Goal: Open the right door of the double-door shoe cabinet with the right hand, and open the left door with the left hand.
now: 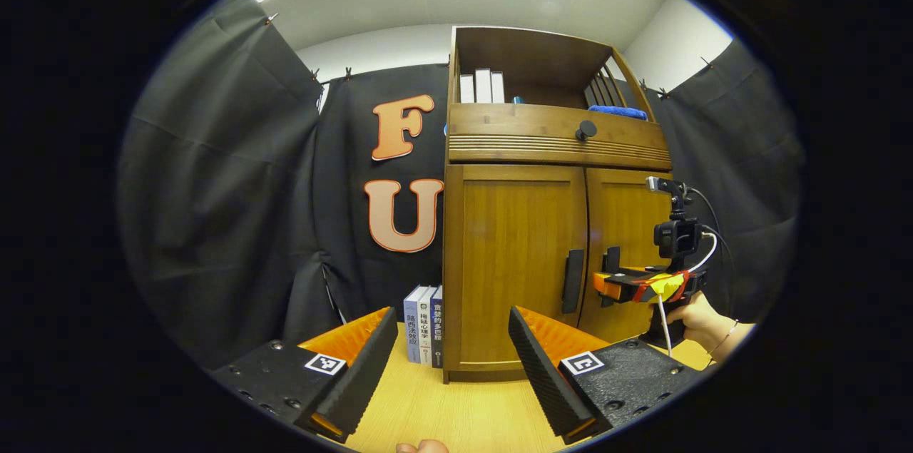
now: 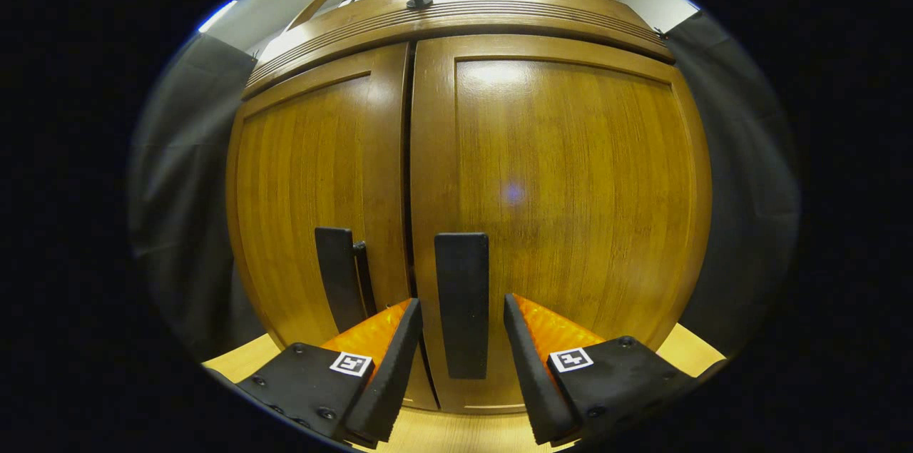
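The wooden shoe cabinet [image 1: 549, 153] stands on the table with both doors closed. In the right gripper view, my right gripper [image 2: 461, 303] is open, one finger on each side of the right door's dark upright handle [image 2: 462, 282] without pressing on it. The left door's handle [image 2: 335, 282] is just left of the centre gap. In the left gripper view, my left gripper [image 1: 453, 321] is open and holds nothing, well short of the left door [image 1: 513, 260] and its handle [image 1: 572, 280]. The right gripper [image 1: 606, 284], held by a hand [image 1: 702, 321], reaches the right door [image 1: 631, 225].
A drawer with a round dark knob [image 1: 585, 129] sits above the doors. The open shelf on top holds white books [image 1: 482, 87] and a blue cloth [image 1: 618, 111]. Several books [image 1: 424, 324] stand against the cabinet's left side. The light wooden tabletop [image 1: 456, 410] stretches in front.
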Action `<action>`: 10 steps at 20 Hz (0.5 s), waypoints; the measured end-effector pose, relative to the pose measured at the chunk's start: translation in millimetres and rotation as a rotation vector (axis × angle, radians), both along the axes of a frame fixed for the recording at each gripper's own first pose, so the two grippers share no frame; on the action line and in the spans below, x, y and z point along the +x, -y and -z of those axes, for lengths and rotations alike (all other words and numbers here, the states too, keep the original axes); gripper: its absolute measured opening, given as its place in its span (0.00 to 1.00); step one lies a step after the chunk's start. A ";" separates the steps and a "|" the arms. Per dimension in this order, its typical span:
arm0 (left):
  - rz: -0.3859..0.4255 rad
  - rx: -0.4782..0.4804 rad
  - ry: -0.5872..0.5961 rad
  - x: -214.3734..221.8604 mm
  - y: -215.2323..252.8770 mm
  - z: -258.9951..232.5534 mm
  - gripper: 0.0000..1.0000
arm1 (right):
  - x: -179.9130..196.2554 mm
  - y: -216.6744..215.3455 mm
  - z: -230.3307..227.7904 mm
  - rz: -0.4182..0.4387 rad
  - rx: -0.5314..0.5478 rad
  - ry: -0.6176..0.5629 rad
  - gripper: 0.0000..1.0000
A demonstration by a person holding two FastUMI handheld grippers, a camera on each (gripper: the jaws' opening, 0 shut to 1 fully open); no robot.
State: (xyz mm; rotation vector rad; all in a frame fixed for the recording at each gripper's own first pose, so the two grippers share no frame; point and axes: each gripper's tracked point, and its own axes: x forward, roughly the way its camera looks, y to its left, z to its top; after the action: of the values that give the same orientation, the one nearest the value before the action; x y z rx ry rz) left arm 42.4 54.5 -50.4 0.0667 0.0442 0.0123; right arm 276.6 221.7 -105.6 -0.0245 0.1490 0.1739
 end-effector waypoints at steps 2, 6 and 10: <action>-0.002 0.001 -0.010 -0.8 -1.7 3.2 0.94 | 4.0 1.1 4.9 0.012 0.012 -0.009 0.62; -0.006 -0.006 0.006 -2.7 -5.4 -0.7 0.92 | 6.6 3.9 12.6 0.027 0.029 -0.032 0.66; -0.008 -0.020 0.033 -7.3 -7.6 -7.0 0.95 | 8.3 3.2 11.7 0.021 0.070 -0.030 0.44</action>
State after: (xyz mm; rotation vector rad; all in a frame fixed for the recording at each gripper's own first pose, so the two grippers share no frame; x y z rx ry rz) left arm 35.1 62.1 -43.3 0.0462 0.0113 0.0214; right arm 284.8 218.6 -117.3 0.0498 0.1730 0.1582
